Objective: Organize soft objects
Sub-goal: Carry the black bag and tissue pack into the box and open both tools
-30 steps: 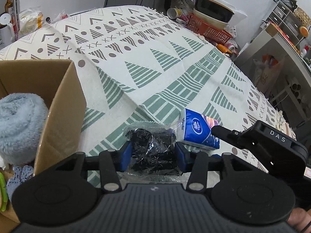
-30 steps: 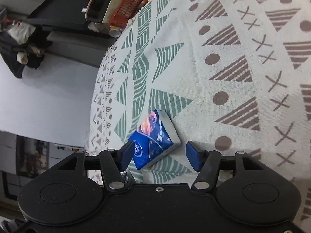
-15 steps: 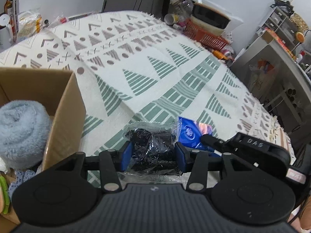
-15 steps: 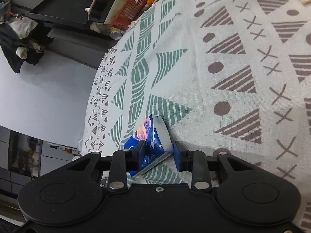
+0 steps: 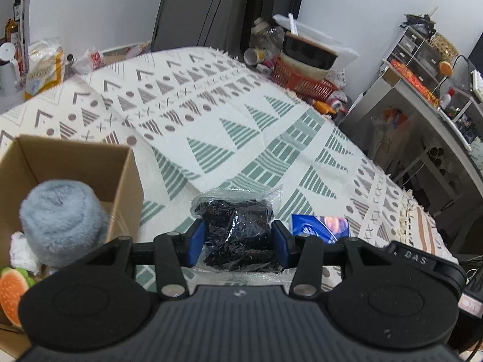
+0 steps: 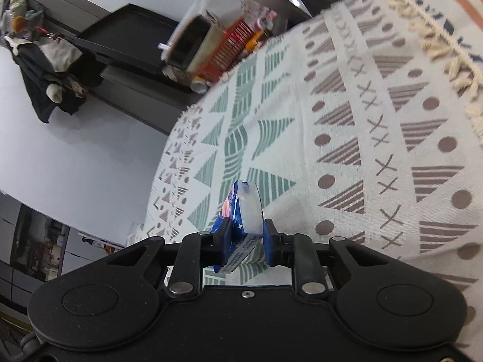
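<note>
Both grippers are clamped on soft goods above a patterned tablecloth (image 5: 229,126). At centre frame in the left wrist view, the left gripper (image 5: 238,238) pinches a clear plastic bag of dark fabric (image 5: 237,223) between its blue pads, the bag bulging forward past the fingertips. Just to its right, the right gripper (image 6: 247,238) squeezes a blue tissue pack (image 6: 243,208), which stands on edge between the closed-in fingers, its white end face turned toward the camera; the same pack shows in the left wrist view as a blue patch beside the bag.

An open cardboard box (image 5: 120,175) sits at the left of the table, close to the left gripper. Inside it lie a fluffy grey-blue rolled towel (image 5: 60,217), a white soft item that is too hidden to identify, and an orange-and-green plush piece (image 5: 12,289) at the frame's edge.

At the table's far end stand a red basket (image 5: 302,81) stacked with bowls, and a metal shelf unit (image 5: 422,90) lines the wall to the right.
</note>
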